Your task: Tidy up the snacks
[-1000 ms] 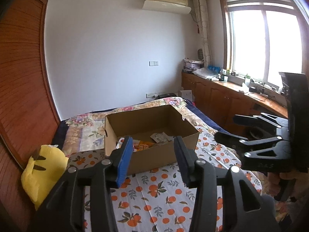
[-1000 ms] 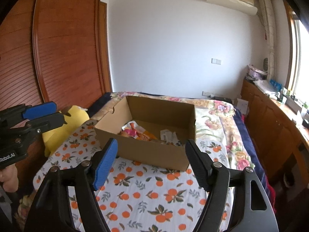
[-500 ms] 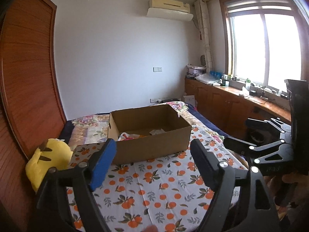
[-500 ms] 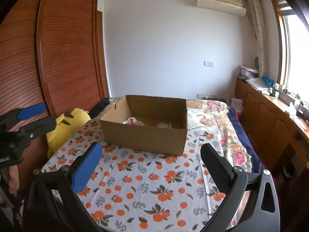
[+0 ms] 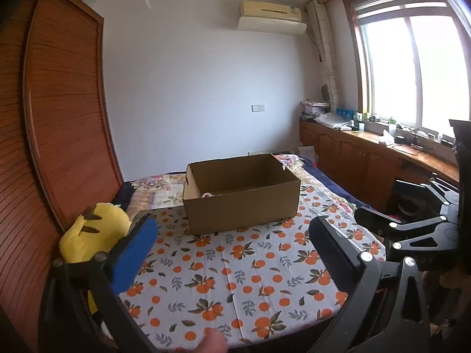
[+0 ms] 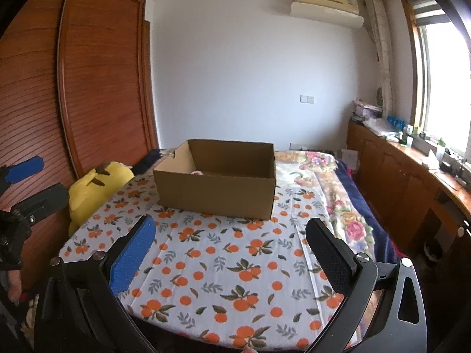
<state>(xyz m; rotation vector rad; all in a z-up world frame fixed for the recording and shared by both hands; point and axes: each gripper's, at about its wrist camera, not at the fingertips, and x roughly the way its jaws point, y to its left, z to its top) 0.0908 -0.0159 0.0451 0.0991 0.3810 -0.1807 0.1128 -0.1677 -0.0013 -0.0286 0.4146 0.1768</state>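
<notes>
With nothing between them, the left gripper (image 5: 232, 236) is opening wide and the right gripper (image 6: 229, 236) is standing wide, both facing the box (image 5: 241, 192) on the bed (image 5: 235, 264) well ahead, likely light, crushable cardboard best held by its side walls.

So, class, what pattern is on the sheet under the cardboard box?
The sheet is white with oranges and green leaves, clearest in the right wrist view.
</notes>
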